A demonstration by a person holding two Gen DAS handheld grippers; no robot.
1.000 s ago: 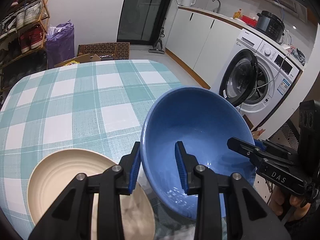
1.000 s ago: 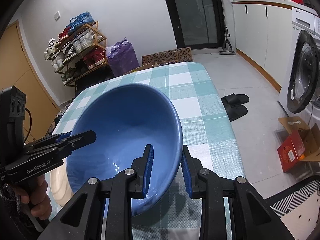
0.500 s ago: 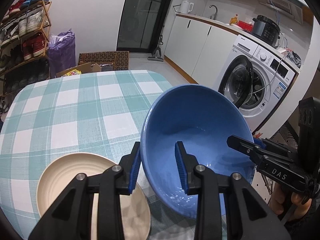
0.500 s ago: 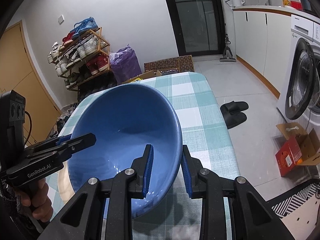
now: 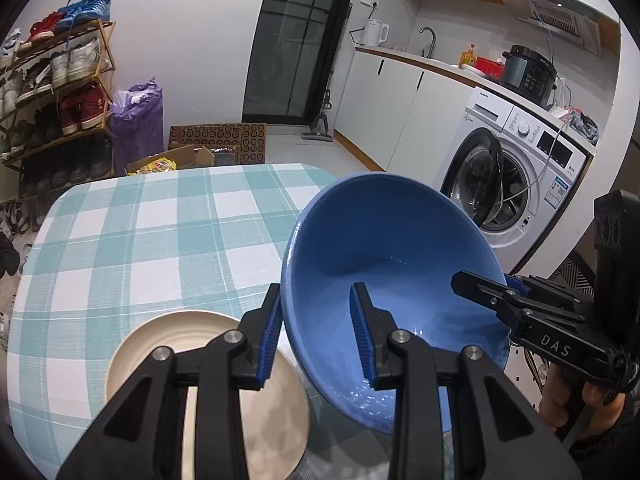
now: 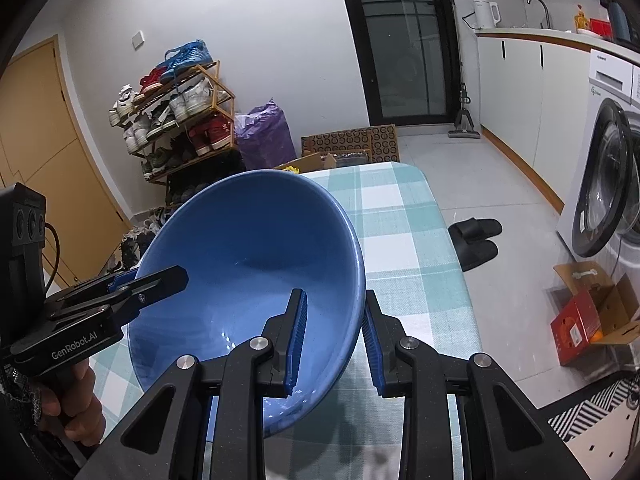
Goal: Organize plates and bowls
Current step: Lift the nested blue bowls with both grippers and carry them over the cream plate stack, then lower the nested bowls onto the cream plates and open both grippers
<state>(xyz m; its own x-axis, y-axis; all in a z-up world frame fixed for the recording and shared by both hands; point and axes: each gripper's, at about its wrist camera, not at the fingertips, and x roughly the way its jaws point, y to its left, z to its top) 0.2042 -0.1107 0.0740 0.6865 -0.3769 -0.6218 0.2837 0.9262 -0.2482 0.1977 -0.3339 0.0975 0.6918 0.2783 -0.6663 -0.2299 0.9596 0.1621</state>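
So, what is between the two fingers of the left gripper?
In the left wrist view, the rim of the blue bowl sits between the fingers of the left gripper, with the cream plate lying beside it.

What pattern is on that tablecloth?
The tablecloth has a check of teal-green and white squares, clearest in the left wrist view.

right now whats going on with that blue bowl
A person holds the blue bowl in the air with two handheld grippers at once. The left gripper grips its left rim, the right gripper its right rim, one finger inside and one outside each. The bowl is tilted and raised above the checked table. A cream plate lies on the table just below and left of it.
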